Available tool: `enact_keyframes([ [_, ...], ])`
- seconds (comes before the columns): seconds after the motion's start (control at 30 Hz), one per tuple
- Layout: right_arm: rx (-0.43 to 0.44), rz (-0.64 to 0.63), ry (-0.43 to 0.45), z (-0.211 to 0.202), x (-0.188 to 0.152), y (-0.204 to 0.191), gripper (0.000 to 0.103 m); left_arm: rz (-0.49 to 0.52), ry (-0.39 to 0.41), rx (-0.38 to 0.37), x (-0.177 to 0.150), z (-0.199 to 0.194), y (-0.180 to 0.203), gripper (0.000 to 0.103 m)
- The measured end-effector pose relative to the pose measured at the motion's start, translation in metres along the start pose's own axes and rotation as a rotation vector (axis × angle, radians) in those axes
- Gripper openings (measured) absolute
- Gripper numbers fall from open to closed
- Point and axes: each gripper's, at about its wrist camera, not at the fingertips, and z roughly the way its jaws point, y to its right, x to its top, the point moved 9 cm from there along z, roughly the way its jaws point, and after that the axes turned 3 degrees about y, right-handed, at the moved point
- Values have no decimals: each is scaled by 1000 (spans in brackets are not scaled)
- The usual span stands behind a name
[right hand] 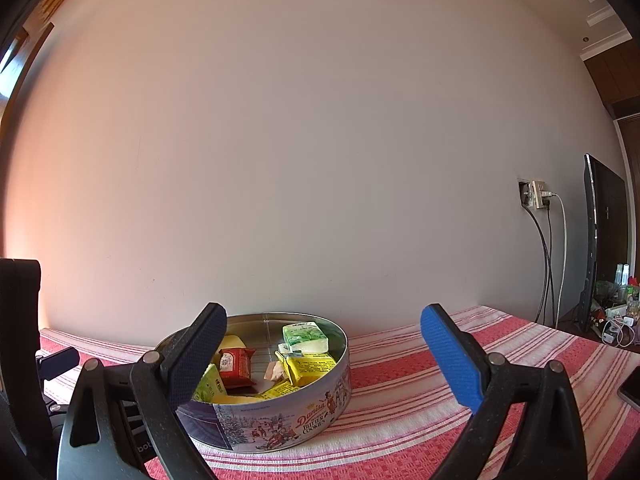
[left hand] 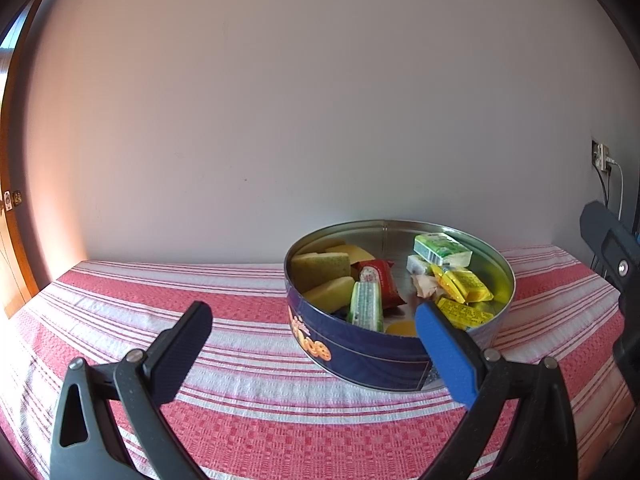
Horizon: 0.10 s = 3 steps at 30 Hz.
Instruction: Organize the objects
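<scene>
A round blue butter cookie tin [left hand: 372, 356] [right hand: 288, 420] sits lidless on the red and white striped cloth. Inside it lie yellow sponges [left hand: 320, 268], a red snack packet [left hand: 382, 282] [right hand: 236, 366], yellow packets [left hand: 466, 286] [right hand: 310, 366], a green and white tissue pack [left hand: 440, 249] [right hand: 306, 336] and a green striped packet [left hand: 366, 306]. My left gripper [left hand: 314, 340] is open, just left of and before the tin, its blue finger overlapping the tin's front rim. My right gripper [right hand: 324, 356] is open above the tin's right side, holding nothing.
A plain wall stands right behind the table. A wall socket with hanging cables [right hand: 540, 200] and a dark screen [right hand: 600, 248] are at the right, with small clutter beyond. A dark phone edge [right hand: 632, 388] lies at the cloth's right. A wooden door frame [left hand: 8, 240] is at the left.
</scene>
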Motion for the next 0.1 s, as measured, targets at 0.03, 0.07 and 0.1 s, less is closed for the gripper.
enact_keyframes([
  [0.03, 1, -2, -2, 0, 0, 0, 99, -1, -2, 4, 0, 0, -1, 103],
  [0.07, -1, -1, -4, 1, 0, 0, 99, -3, -3, 6, 0, 0, -1, 103],
  [0.1, -2, 1, -6, 2, -1, 1, 99, -4, -3, 6, 0, 0, -2, 103],
])
